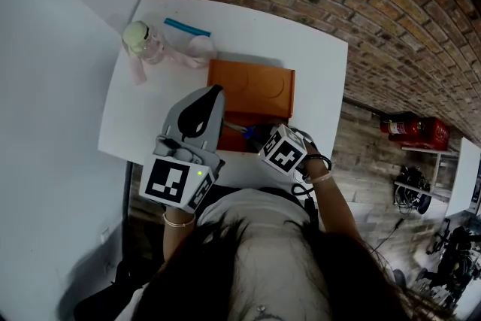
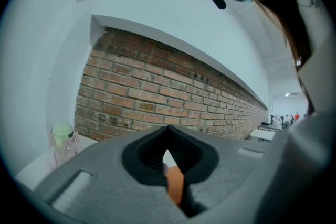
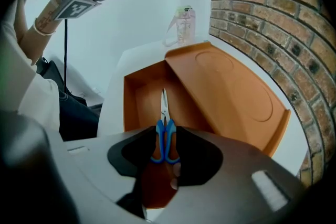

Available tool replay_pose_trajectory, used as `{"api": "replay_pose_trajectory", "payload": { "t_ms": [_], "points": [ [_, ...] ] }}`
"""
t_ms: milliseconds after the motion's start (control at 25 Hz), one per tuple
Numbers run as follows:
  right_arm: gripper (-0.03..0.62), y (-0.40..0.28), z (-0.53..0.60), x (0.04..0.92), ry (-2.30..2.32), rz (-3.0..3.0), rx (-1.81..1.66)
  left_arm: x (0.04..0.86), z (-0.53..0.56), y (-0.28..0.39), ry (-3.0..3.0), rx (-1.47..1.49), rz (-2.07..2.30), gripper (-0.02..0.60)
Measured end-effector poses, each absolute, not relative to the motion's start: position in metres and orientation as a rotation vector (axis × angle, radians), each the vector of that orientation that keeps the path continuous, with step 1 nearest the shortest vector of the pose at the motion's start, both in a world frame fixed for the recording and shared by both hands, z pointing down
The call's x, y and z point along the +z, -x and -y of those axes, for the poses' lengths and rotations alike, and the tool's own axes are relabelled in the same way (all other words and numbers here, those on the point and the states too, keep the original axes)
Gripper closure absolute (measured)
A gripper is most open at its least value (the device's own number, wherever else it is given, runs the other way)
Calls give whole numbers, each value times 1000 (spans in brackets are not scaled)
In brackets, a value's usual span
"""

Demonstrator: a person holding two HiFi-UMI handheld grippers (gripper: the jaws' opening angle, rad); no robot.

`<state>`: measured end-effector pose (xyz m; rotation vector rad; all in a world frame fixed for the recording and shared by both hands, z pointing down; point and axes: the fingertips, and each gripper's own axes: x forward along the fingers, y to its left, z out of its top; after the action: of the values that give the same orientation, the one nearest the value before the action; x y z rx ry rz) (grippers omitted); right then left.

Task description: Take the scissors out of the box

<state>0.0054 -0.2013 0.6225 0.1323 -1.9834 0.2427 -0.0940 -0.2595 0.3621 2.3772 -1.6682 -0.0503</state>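
Scissors (image 3: pixel 164 122) with blue plastic handles and short steel blades sit in the right tool (image 3: pixel 165 138), whose jaws press in on the two handle loops from either side. The closed blades point away over the inside of the open orange box (image 3: pixel 137 99), with its lid (image 3: pixel 231 89) leaning back toward the brick wall. I cannot tell whether the tips touch the box floor. The pair looks light and rigid, so weight should be no trouble. The handles are smooth and rounded, and a grip this far back may let the blades droop or swivel. The loops are the sensible hold, since the blades are thin, slick and sharp. The left tool (image 2: pixel 167 140) is raised well above the white desk (image 1: pixel 150 113), jaws closed together on nothing, the box showing through the gap.
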Motion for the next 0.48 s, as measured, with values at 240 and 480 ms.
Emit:
{"api": "replay_pose_trajectory", "payload": {
  "t_ms": [240, 480],
  "points": [
    [460, -5, 199, 629, -100, 1933, 205, 364, 262, 94, -2377, -52, 1665, 581],
    [457, -6, 195, 635, -70, 1879, 179, 364, 261, 95, -2378, -60, 1662, 581]
  ]
}}
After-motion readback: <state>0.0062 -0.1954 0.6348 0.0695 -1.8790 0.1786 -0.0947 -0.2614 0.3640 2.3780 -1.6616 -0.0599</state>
